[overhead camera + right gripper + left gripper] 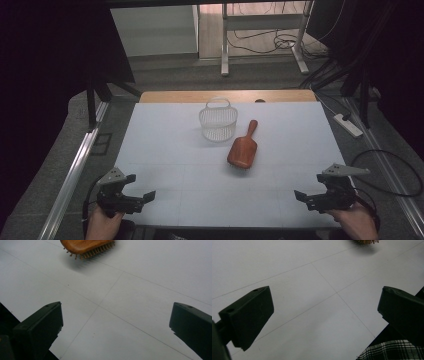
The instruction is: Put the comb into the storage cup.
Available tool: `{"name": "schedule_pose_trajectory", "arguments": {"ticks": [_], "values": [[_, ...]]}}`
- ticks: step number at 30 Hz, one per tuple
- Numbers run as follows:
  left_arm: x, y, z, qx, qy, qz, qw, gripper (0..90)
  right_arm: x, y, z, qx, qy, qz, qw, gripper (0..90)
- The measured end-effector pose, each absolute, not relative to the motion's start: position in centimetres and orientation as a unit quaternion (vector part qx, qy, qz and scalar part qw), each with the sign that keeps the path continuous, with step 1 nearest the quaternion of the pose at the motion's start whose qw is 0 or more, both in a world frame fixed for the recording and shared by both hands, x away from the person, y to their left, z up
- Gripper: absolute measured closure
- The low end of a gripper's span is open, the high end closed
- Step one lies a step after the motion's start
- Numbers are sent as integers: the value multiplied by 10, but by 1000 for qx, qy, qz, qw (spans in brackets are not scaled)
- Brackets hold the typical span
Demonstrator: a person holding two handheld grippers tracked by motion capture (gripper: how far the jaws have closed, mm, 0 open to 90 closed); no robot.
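Two grippers low at the near table edge, one per hand: left gripper (142,197) and right gripper (302,196), jaws spread wide on both, nothing between them, tips turned inward toward each other. Likely a resting stance ahead of a reach. Bare white table (165,150) under both. Ahead of the right gripper and off to its inner side, one wooden hairbrush (242,148), bristles down, handle pointing away toward the far edge; wide paddle end nearest, so probably the easier part to take first. Beyond the brush, just beside its handle, one white basket (218,121), upright, mouth open, handle up, apparently empty. Well apart from both grippers.
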State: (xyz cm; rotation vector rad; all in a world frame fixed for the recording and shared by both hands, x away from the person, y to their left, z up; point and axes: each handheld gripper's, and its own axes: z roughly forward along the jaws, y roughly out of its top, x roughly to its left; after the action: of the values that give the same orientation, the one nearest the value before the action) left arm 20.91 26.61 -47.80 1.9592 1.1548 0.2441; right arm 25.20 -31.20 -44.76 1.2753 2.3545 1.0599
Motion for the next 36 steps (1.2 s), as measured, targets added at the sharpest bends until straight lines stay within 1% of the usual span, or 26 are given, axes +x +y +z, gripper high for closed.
{"name": "schedule_pose_trajectory", "arguments": {"ticks": [2,7,11,17,28,36], "values": [[209,266,-478,779,459,97,415,5,253,-311,-447,440,810,366,126,0],[209,266,-478,780,458,96,416,5,257,-306,-447,420,818,369,134,0],[209,266,-478,780,456,95,416,5,262,-302,-445,415,823,367,124,0],[209,267,-478,778,456,94,421,5,268,-297,-444,411,824,368,130,0],[209,268,-478,777,457,93,422,5,281,-286,-440,405,828,368,120,0],[209,268,-478,777,457,93,423,5,292,-277,-438,390,837,365,121,0]]}}
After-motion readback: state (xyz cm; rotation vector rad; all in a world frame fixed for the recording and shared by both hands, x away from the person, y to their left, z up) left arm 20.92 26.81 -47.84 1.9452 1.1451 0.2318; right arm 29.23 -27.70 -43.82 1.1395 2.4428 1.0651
